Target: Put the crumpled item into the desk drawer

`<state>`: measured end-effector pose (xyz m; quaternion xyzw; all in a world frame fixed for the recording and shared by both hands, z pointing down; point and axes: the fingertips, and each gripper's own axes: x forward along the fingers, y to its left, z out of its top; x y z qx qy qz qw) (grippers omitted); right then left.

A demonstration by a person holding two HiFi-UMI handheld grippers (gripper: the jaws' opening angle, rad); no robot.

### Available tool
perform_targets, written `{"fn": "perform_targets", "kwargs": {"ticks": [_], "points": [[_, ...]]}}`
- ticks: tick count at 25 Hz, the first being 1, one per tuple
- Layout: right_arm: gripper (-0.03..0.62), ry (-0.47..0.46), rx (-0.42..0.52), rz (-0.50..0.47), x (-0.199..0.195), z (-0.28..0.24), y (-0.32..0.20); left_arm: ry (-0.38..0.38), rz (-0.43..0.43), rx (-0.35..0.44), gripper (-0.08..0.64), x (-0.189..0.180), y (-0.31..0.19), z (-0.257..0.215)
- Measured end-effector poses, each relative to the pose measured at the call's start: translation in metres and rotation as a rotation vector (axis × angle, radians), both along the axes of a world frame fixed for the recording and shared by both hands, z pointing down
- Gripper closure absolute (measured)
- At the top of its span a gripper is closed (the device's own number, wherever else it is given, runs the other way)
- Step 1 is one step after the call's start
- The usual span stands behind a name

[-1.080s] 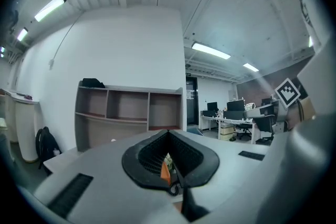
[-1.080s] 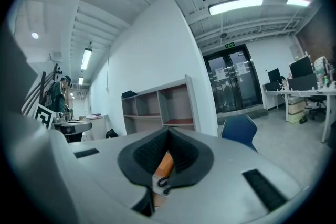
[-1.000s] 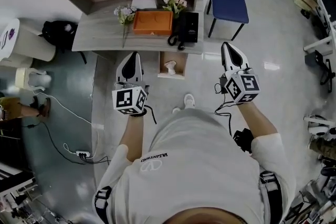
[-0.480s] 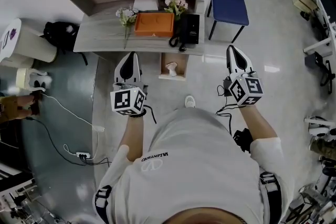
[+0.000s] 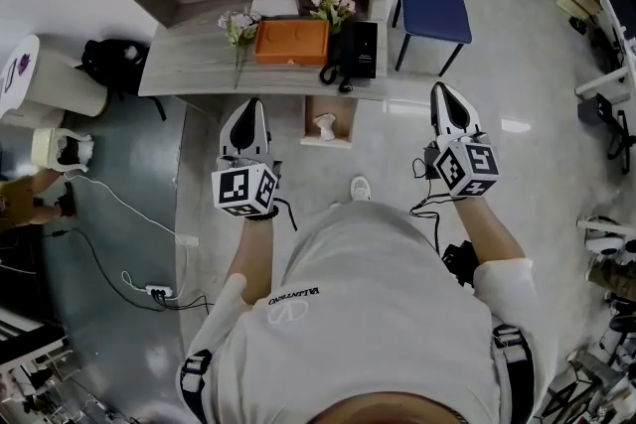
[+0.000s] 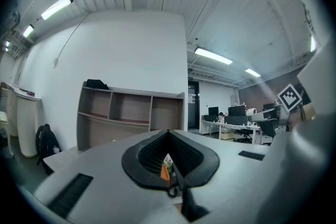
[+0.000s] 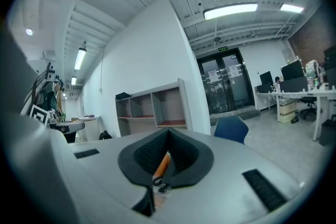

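Trouble would likely come from shoving the open drawer (image 5: 309, 126) shut carelessly: the crumpled item (image 5: 324, 125) lies inside it, and if it rides above the rim it could jam under the table (image 5: 189, 70). Left tongs (image 5: 254, 105) and right tongs (image 5: 443, 93) are clenched, empty, apart from the drawer. The telephone (image 5: 355, 51) cord dangles over the table edge just above the drawer; an orange box (image 5: 290, 43) sits beside the telephone.

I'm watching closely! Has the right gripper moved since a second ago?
Yes, a little. In the head view the right gripper has slid to the right, farther from the open desk drawer, which stays put.
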<state>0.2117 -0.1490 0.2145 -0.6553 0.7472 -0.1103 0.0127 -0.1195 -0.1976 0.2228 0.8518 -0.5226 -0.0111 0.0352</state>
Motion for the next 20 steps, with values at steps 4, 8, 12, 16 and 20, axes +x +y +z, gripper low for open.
{"fn": "perform_targets", "kwargs": {"ticks": [4, 8, 12, 16, 20], "points": [[0.594, 0.001, -0.007, -0.003, -0.0003, 0.0016, -0.0009, 0.003, 0.002, 0.000, 0.558, 0.0014, -0.0012, -0.0009], [0.594, 0.006, -0.006, -0.008, -0.0022, 0.0007, -0.0025, 0.002, 0.003, -0.001, 0.558, 0.0018, -0.0022, -0.0007], [0.594, 0.023, 0.000, -0.014, -0.0047, 0.0008, -0.0025, 0.001, 0.000, -0.010, 0.558, 0.0012, -0.0023, 0.0051], [0.594, 0.024, -0.007, -0.016, -0.0057, 0.0028, -0.0033, 0.000, 0.002, -0.014, 0.558, 0.0010, -0.0031, 0.0063], [0.594, 0.023, -0.008, -0.013, -0.0051, 0.0031, -0.0026, -0.003, 0.005, -0.018, 0.558, 0.0011, -0.0038, 0.0073]]}}
